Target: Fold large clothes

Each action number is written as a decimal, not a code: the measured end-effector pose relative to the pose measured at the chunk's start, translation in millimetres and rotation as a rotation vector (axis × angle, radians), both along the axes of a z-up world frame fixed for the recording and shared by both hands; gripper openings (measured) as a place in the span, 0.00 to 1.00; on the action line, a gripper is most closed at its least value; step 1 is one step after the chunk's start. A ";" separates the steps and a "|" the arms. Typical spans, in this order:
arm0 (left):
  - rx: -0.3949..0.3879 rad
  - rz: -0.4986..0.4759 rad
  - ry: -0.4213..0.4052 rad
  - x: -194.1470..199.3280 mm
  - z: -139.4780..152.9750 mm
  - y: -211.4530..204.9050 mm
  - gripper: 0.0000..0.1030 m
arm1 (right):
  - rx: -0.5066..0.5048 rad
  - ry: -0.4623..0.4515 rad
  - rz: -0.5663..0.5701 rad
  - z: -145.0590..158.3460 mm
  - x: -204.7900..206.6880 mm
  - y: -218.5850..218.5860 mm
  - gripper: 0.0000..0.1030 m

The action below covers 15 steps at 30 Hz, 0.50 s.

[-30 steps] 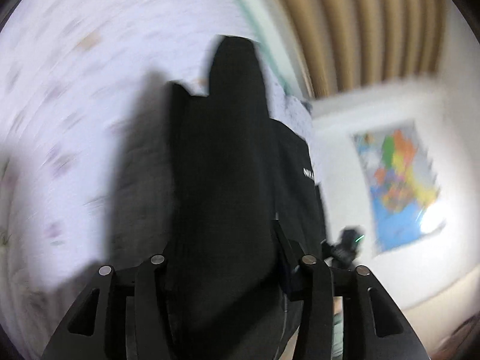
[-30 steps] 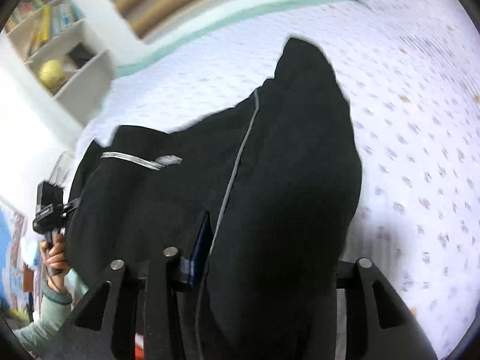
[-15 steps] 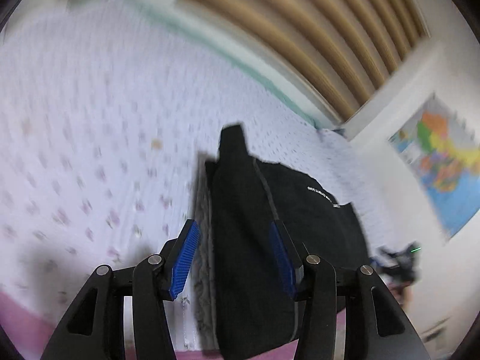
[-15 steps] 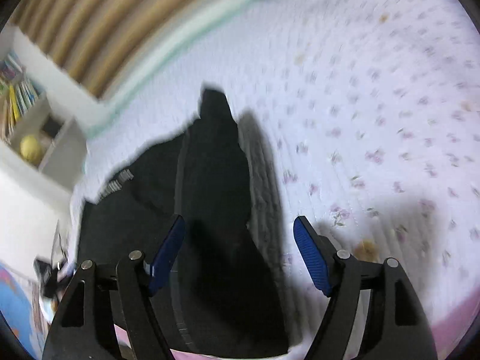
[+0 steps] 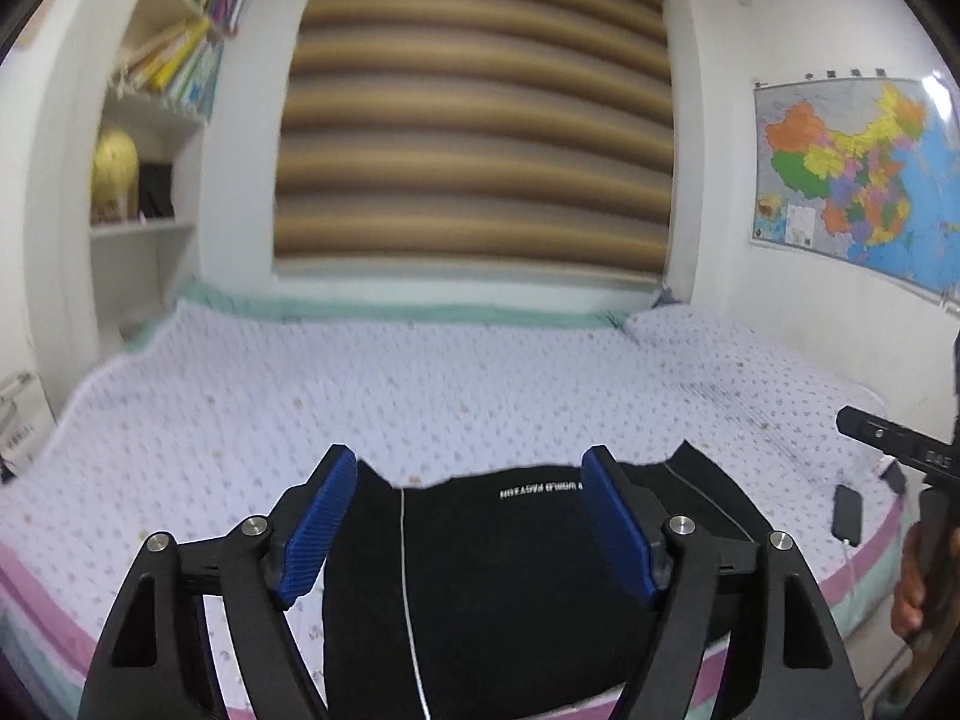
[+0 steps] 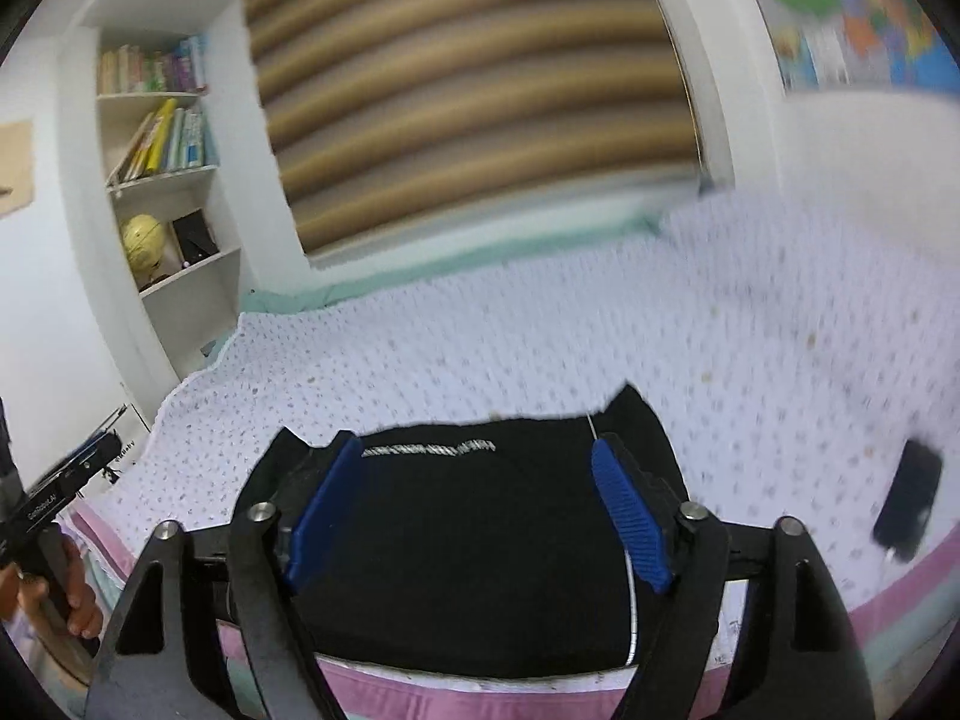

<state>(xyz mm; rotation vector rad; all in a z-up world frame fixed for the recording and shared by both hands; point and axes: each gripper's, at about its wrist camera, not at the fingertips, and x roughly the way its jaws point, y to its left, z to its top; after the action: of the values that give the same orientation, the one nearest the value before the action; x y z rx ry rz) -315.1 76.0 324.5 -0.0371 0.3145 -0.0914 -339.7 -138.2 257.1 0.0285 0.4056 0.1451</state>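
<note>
A black garment (image 5: 480, 576) with white lettering and a thin grey stripe lies folded flat at the near edge of the bed (image 5: 420, 384); it also shows in the right wrist view (image 6: 468, 540). My left gripper (image 5: 468, 516) is open and empty, raised above and just in front of the garment. My right gripper (image 6: 480, 510) is open and empty, also held above the garment. Neither gripper touches the cloth. The right gripper's body shows at the right edge of the left wrist view (image 5: 900, 450), and the left one at the left edge of the right wrist view (image 6: 54, 498).
The bed has a white flowered cover (image 6: 720, 330) with a pink hem. A black phone (image 6: 909, 501) on a cable lies on the bed to the right of the garment (image 5: 847, 513). A bookshelf (image 6: 162, 180) stands at the left, a striped blind (image 5: 474, 120) behind, a map (image 5: 858, 180) on the right wall.
Both grippers held the garment one second ago, let it go by half a second ago, and have since pulled back and tilted up to face the room. The garment now lies folded.
</note>
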 end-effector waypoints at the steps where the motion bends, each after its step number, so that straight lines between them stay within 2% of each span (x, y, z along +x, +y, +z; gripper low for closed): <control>1: 0.001 0.010 -0.009 -7.2 2.9 -2.1 0.78 | -0.002 -0.014 0.012 4.1 -8.6 7.6 0.89; 4: -0.023 0.029 -0.001 -17.0 -0.3 -5.2 0.80 | -0.010 -0.021 0.038 6.1 -20.5 26.1 0.89; 7: -0.043 0.039 0.013 -19.8 -8.5 -4.9 0.80 | -0.017 0.013 0.048 -3.9 -19.2 37.2 0.89; 11: -0.042 0.089 0.037 -11.2 -27.8 -8.5 0.80 | -0.039 0.101 0.030 -33.9 -4.5 42.5 0.89; 15: -0.025 0.098 0.089 1.3 -45.6 -14.4 0.80 | -0.038 0.198 0.028 -65.3 15.6 45.9 0.89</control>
<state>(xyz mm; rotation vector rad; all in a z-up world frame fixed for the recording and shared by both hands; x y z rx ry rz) -313.9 61.6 278.8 -0.0818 0.4002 0.0034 -324.1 -92.4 191.8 -0.0005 0.6069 0.1629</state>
